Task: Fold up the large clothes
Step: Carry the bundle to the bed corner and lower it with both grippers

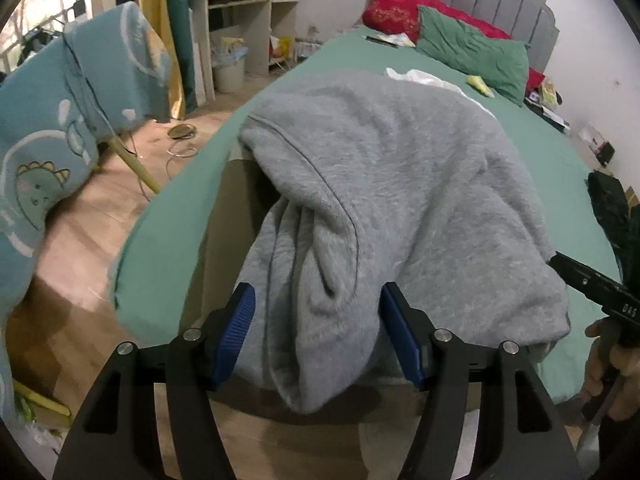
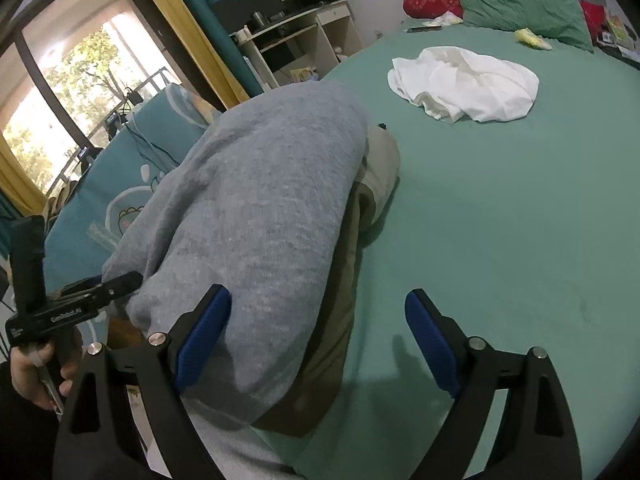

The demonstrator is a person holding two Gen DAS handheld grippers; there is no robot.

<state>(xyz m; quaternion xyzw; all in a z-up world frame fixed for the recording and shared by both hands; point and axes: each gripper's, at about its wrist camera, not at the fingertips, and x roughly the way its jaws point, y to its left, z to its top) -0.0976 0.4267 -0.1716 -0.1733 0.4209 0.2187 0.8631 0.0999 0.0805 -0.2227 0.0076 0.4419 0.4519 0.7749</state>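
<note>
So the grey sweatshirt [image 1: 392, 200] is lying bunched up on the near left corner of the green bed [image 1: 560, 168], with one end spilling off the edge toward the person. In the left wrist view that hanging end runs from the upper middle of the frame straight down into the lower middle, so its long axis points pretty much right at the left claw [image 1: 318, 336]. The bunched fabric sits between that claw's blue pads [image 1: 236, 336], but the pads look spread and not really biting in, so the left claw reads as released around the cloth rather than grasping it. The right claw [image 2: 318, 340] is clearly wide apart and holding nothing; in its own view the sweatshirt fills the left and centre, brushing its left pad, while bare sheet sits under the rest of the gap. Judging from that, the left claw is the nearer one and already lined up with the hanging end; the right would have to shift toward the left of its frame to catch the other side. A white garment [image 2: 464, 84] sits crumpled well apart, in the upper right of the right wrist view.
</note>
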